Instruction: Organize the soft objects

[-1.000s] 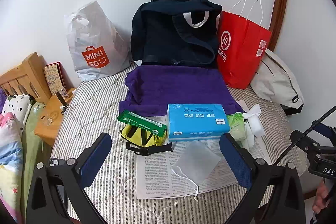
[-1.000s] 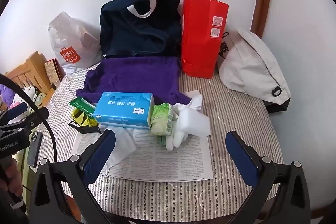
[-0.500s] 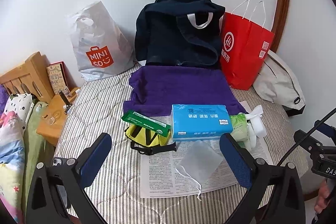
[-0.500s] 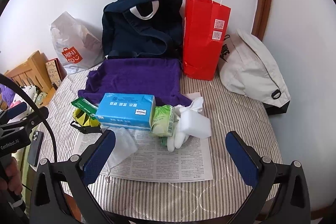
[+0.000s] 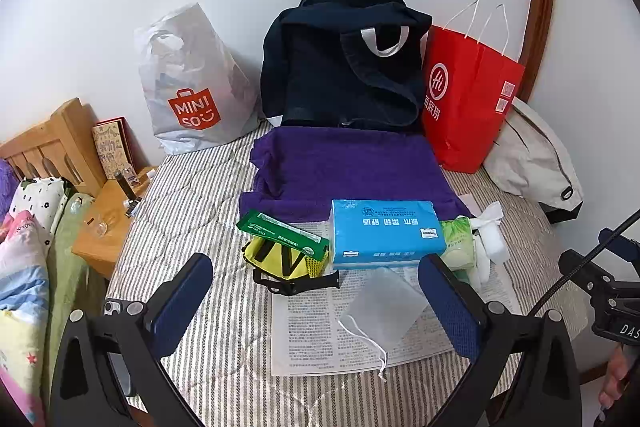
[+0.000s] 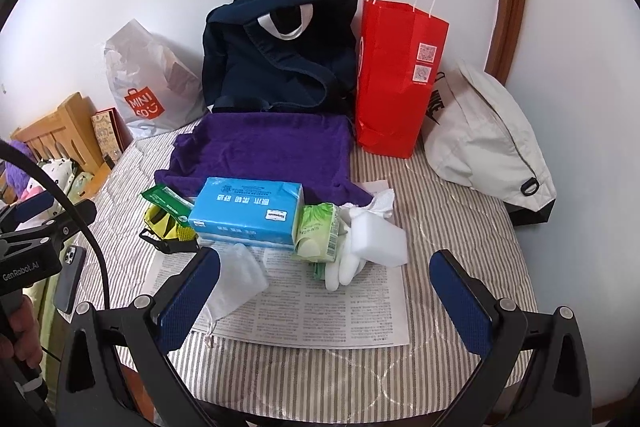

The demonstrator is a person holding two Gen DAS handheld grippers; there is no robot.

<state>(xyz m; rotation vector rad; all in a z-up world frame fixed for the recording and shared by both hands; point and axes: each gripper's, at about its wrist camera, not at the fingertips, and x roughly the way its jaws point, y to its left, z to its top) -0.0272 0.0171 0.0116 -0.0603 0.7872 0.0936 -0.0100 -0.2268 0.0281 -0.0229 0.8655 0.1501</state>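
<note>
A blue tissue pack (image 5: 386,233) (image 6: 246,209) lies mid-table on a printed paper sheet (image 5: 316,331) (image 6: 320,303). Left of it sit a green packet (image 5: 282,233) and a yellow pouch (image 5: 286,259) with a black strap. To its right are a green tissue pack (image 6: 318,233), a white sponge block (image 6: 378,237) and a white glove (image 6: 346,265). A sheer white drawstring pouch (image 5: 384,307) (image 6: 238,275) rests in front. Behind lies a purple towel (image 5: 348,167) (image 6: 264,151). My left gripper (image 5: 316,303) and right gripper (image 6: 326,301) hover open and empty above the near edge.
Along the wall stand a white MINISO bag (image 5: 192,87), a navy bag (image 5: 344,59), a red paper bag (image 5: 466,99) (image 6: 396,75) and a beige bag (image 6: 484,131). A wooden bed frame (image 5: 52,143) and bedding lie left. A phone (image 6: 70,277) rests at the table's left edge.
Both cameras have drifted slightly back and up, so the objects sit a little lower and farther in view. Nothing on the table moved and both grippers stayed open.
</note>
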